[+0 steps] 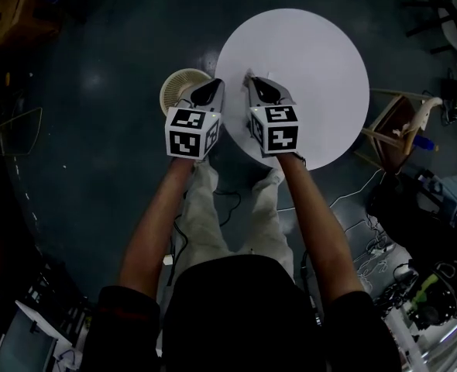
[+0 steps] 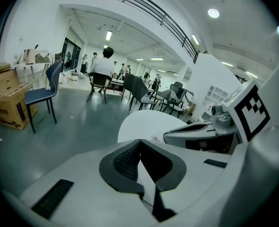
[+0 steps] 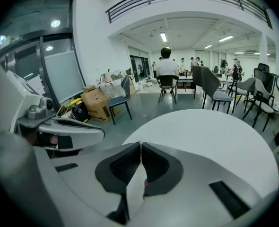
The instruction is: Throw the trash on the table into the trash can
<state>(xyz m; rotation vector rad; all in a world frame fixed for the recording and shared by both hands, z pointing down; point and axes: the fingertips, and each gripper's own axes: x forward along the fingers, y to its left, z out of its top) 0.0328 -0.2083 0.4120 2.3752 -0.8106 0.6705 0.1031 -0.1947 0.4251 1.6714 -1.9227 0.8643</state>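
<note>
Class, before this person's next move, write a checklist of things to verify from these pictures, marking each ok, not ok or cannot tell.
1. Left claw shut, nothing between its jaws: ok.
2. Right claw shut, nothing held: ok.
3. Table shows no trash on its top: ok.
4. Trash can stands upright on the floor beside the table: ok.
5. Trash lies inside the can: cannot tell; the left claw covers part of it in the head view.
</note>
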